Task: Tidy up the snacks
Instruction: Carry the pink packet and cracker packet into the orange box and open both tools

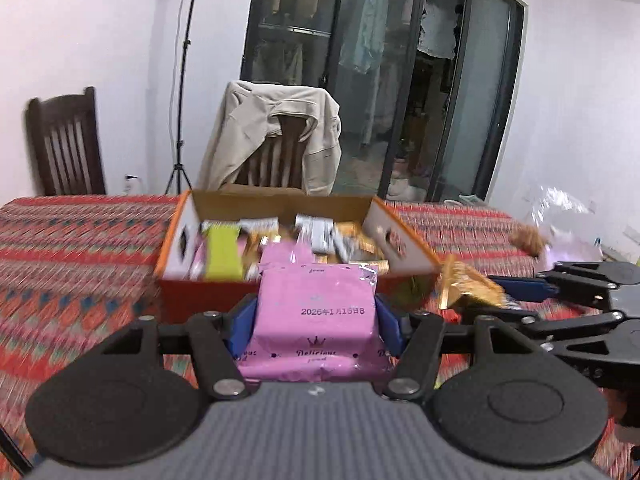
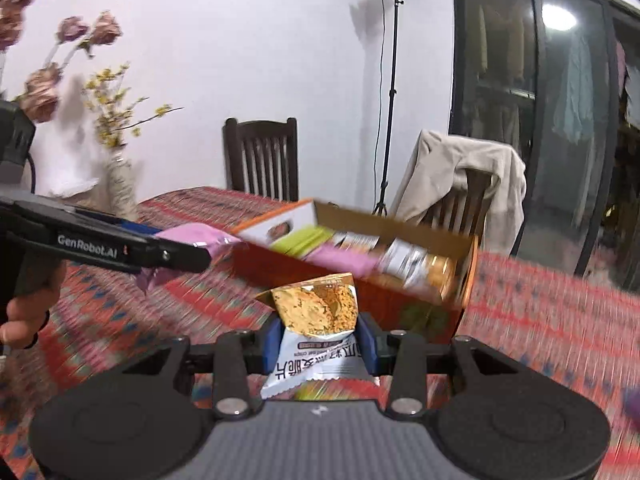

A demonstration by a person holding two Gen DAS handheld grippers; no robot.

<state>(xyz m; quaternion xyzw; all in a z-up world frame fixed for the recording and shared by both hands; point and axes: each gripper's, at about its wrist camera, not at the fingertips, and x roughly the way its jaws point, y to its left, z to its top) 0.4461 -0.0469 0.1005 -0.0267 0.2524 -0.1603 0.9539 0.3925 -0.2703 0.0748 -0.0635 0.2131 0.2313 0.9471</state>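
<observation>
Pink snack packet [image 1: 316, 312] clamped between the left gripper [image 1: 316, 316] fingers; crisp packet [image 2: 316, 332] pinched by the right gripper [image 2: 320, 344]. Both hang before the open, snack-filled cardboard box [image 1: 280, 204] on the patterned tablecloth [image 1: 80, 248].

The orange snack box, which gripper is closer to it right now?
Left. The left gripper, clamping the pink packet, is at the orange snack box front wall; the right gripper, holding the crisp packet, sits slightly farther back.

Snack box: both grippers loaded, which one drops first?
Probably left. The left gripper, shut on the pink packet, faces the box head-on. The right gripper, holding the crisp packet, approaches its corner.
</observation>
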